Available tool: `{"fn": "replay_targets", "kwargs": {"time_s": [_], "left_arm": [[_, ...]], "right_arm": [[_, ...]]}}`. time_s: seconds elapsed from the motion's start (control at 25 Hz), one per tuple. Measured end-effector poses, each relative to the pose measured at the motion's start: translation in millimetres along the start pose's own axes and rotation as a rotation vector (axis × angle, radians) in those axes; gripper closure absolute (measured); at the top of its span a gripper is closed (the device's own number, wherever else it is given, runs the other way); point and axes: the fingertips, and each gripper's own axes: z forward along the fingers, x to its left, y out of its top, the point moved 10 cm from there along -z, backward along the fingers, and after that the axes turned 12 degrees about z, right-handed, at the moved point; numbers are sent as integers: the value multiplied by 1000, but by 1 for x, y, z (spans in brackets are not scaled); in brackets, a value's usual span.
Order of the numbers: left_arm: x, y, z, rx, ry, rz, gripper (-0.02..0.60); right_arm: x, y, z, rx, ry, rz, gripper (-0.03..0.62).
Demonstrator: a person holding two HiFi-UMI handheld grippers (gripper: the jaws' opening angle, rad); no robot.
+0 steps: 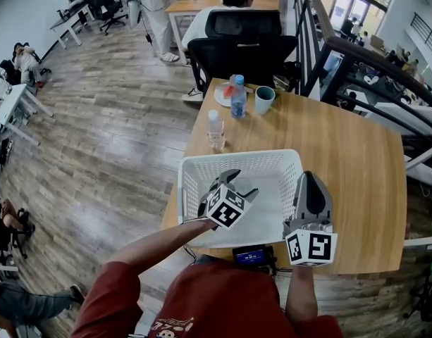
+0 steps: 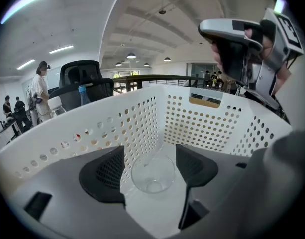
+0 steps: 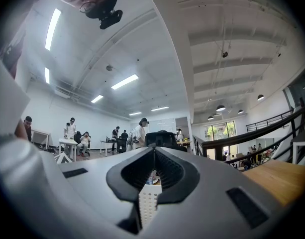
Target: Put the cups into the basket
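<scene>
Left gripper [image 1: 238,183]: jaws spread, pads clear of the clear glass cup [image 2: 153,173], which rests between them on the floor of the white basket [image 1: 237,162], mouth toward the gripper. Right gripper [image 1: 311,178]: pinching the basket's right-hand wall. Teal cup [image 1: 263,99]: upright on the table [image 1: 342,160], well beyond the basket's far wall; probably the left gripper's to fetch, as the free one.

The person wears a dark red shirt [image 1: 223,305] with short sleeves. Left tongs [image 1: 235,184] and right tongs [image 1: 311,182] are grey, black-padded, each bearing a white cube [image 1: 226,210] with black square markers.
</scene>
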Motion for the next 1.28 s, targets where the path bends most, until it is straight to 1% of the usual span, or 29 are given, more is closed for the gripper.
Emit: {"fn": "replay_targets", "kwargs": {"time_s": [0.24, 0.44, 0.52, 0.8, 0.88, 1.04, 1.28], "left_arm": [[7, 12, -16, -67, 32, -12, 276], [3, 26, -29, -131, 61, 41, 276], [1, 32, -35, -165, 68, 46, 276], [3, 44, -60, -265, 103, -2, 276], [6, 45, -68, -295, 133, -13, 277], [7, 49, -89, -377, 234, 29, 277], [3, 61, -117, -489, 281, 15, 277]], "right_arm": [[1, 0, 1, 1, 2, -2, 582], [1, 0, 1, 2, 1, -5, 582], [1, 0, 2, 5, -1, -5, 582], [1, 2, 2, 5, -1, -15, 582], [2, 3, 1, 4, 3, -22, 582], [4, 4, 2, 7, 3, -28, 582], [6, 6, 4, 6, 8, -34, 582]]}}
